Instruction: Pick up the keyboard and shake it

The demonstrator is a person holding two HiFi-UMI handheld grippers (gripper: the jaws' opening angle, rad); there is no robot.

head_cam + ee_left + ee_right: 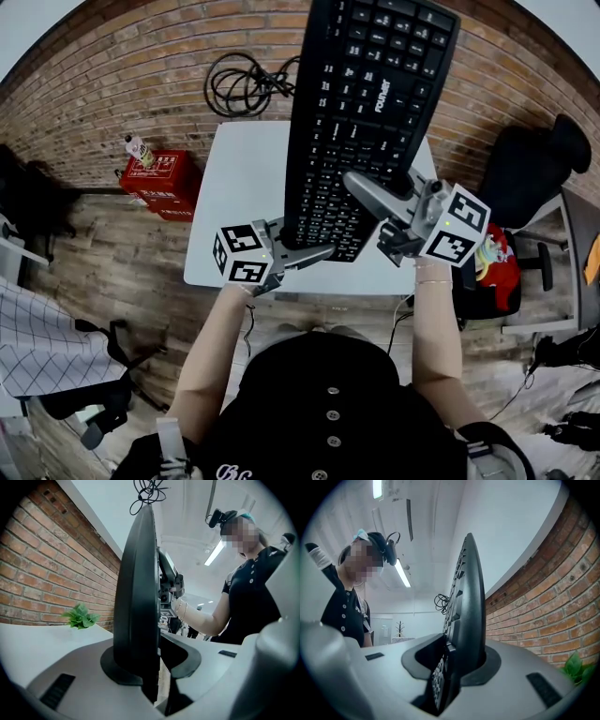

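A black keyboard is lifted off the white table and stands on end, its keys facing the head camera and its cable trailing behind. My left gripper is shut on the keyboard's near left corner. My right gripper is shut on its right edge. In the left gripper view the keyboard's dark back stands upright, pressed between the pads. Over in the right gripper view the keyboard shows its key side, clamped between the jaws.
A brick floor lies beyond the table. A red crate with a bottle on it stands at the table's left, and a black chair at the right. A green plant sits by a brick wall.
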